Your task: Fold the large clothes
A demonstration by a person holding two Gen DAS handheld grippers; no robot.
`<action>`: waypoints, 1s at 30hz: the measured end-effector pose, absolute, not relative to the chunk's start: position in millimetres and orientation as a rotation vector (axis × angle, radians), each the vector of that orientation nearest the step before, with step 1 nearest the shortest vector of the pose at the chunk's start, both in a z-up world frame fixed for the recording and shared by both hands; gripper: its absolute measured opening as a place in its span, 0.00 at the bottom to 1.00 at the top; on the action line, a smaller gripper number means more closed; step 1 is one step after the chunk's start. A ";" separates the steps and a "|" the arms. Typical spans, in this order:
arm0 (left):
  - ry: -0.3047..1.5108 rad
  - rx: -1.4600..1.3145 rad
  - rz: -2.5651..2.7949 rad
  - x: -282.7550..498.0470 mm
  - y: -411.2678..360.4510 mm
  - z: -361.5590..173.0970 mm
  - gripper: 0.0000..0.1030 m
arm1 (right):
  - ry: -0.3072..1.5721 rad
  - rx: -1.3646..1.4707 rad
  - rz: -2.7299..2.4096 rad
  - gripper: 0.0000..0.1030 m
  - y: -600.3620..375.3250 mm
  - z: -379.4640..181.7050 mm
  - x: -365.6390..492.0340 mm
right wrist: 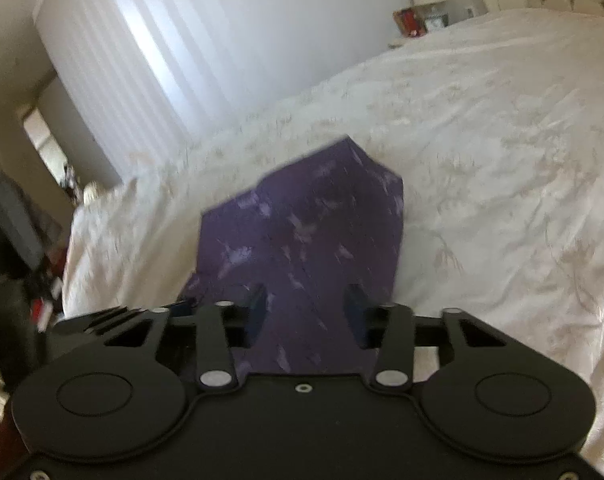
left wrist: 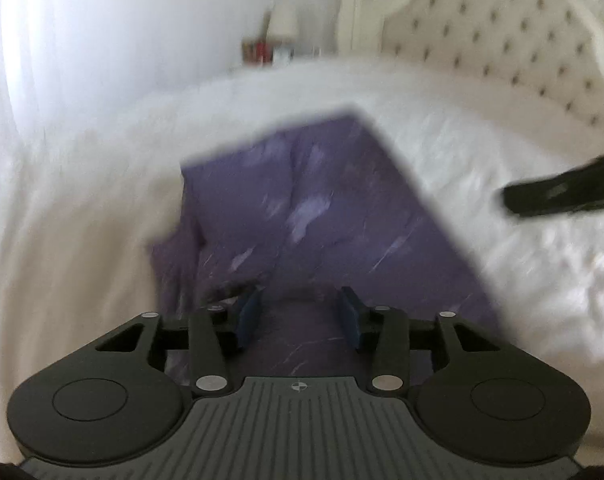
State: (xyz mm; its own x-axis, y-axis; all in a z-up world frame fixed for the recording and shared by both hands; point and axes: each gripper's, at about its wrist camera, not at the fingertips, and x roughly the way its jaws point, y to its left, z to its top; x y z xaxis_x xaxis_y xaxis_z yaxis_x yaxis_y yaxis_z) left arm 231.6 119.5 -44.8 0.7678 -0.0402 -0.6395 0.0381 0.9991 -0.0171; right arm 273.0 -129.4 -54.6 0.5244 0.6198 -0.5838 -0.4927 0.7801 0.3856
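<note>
Although both views are blurred, the purple garment (left wrist: 333, 208) with pale flecks is easy to find: it lies on the white bedspread (left wrist: 441, 128) near the close edge of the bed, already brought into a compact shape with straight edges and clear corners. On its left side a loose part, perhaps a sleeve, seems to stick out from the folded body, but the blur hides the details.

Directly above the near part of the cloth is the left gripper (left wrist: 300, 314); its blue pads stand partly apart, and between them I see only flat fabric lying below, so it appears to hold nothing. In its own view the right gripper (right wrist: 307, 306) is likewise partly open over the garment (right wrist: 302, 232), with the cloth passing under the gap and not pinched. In the left wrist view this gripper shows only as a dark shape at the right, over the bedspread beside the garment.

My judgement is that most of the folding is done. What may remain is tucking the loose part, a last fold or some smoothing.

Beyond the bed stand a tufted headboard (left wrist: 513, 48) and a lamp (left wrist: 284, 20) on a bedside stand.
</note>
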 end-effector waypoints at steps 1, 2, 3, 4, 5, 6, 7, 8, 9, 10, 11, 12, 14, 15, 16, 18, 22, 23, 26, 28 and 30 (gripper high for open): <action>0.711 -0.023 -0.041 231.0 126.8 -52.2 0.38 | 0.776 0.150 0.675 0.49 -128.2 -55.7 270.4; 0.711 -0.040 -0.038 228.8 132.3 -55.8 0.36 | 0.778 0.121 0.681 0.48 -124.7 -58.4 269.4; 0.701 -0.055 -0.041 227.1 135.6 -55.6 0.35 | 0.778 0.095 0.688 0.48 -121.6 -58.6 266.8; 0.695 -0.073 -0.047 225.8 138.7 -54.4 0.34 | 0.774 0.072 0.693 0.48 -117.7 -57.9 264.5; 0.694 -0.087 -0.045 225.9 141.7 -53.1 0.32 | 0.767 0.055 0.698 0.48 -114.3 -56.7 262.2; 0.696 -0.104 -0.041 226.5 145.2 -52.8 0.30 | 0.763 0.040 0.707 0.48 -109.2 -55.9 261.0; 0.697 -0.121 -0.035 226.0 146.3 -50.7 0.29 | 0.764 0.024 0.715 0.48 -103.9 -56.8 260.3; 0.697 -0.135 -0.020 225.4 149.2 -50.0 0.29 | 0.780 0.002 0.716 0.47 -95.2 -60.9 260.2; 0.698 -0.154 -0.008 226.6 154.4 -50.9 0.29 | 0.813 -0.023 0.716 0.46 -87.2 -67.6 260.3; 0.704 -0.178 0.004 231.5 158.0 -51.6 0.28 | 0.864 -0.050 0.725 0.46 -79.1 -78.9 261.2; 0.714 -0.201 0.014 233.2 163.3 -52.4 0.29 | 0.891 -0.082 0.724 0.47 -70.9 -90.3 259.0; 0.722 -0.213 0.017 235.6 166.7 -52.1 0.29 | 0.898 -0.111 0.713 0.47 -65.3 -99.0 256.1; 0.735 -0.195 0.017 237.7 167.0 -50.5 0.29 | 0.929 -0.089 0.724 0.47 -61.0 -109.0 257.1; 0.737 -0.169 0.018 237.1 163.5 -48.9 0.29 | 0.946 -0.052 0.725 0.47 -62.3 -110.5 259.7; 0.737 -0.145 0.020 236.6 160.1 -48.2 0.29 | 0.955 -0.037 0.727 0.47 -63.7 -110.5 261.4; 0.735 -0.121 0.027 239.6 156.1 -47.0 0.29 | 0.957 -0.060 0.748 0.47 -63.9 -109.6 259.4; 0.662 -0.089 0.035 231.8 149.5 -31.8 0.28 | 0.998 -0.048 0.868 0.47 -69.3 -104.7 247.2; 0.634 -0.079 0.020 226.9 147.0 -27.4 0.28 | 0.979 -0.071 0.868 0.47 -71.2 -100.4 241.3; 0.575 -0.029 -0.050 215.2 133.2 -14.4 0.31 | 0.980 -0.093 0.881 0.47 -76.8 -92.7 231.7; 0.572 0.010 -0.084 217.0 124.5 -14.0 0.35 | 1.032 -0.089 0.877 0.46 -77.6 -97.5 232.6; 0.621 0.049 -0.077 227.9 119.8 -22.8 0.37 | 1.074 -0.115 0.866 0.45 -76.2 -103.6 233.5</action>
State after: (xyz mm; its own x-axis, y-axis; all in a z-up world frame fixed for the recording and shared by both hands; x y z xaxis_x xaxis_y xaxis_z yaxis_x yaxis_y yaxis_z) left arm 227.9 119.8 -22.8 0.8105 -0.0576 -0.5828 0.0872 0.9959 0.0228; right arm 233.5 -76.2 -103.6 0.1908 0.5620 -0.8048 -0.6673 0.6756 0.3136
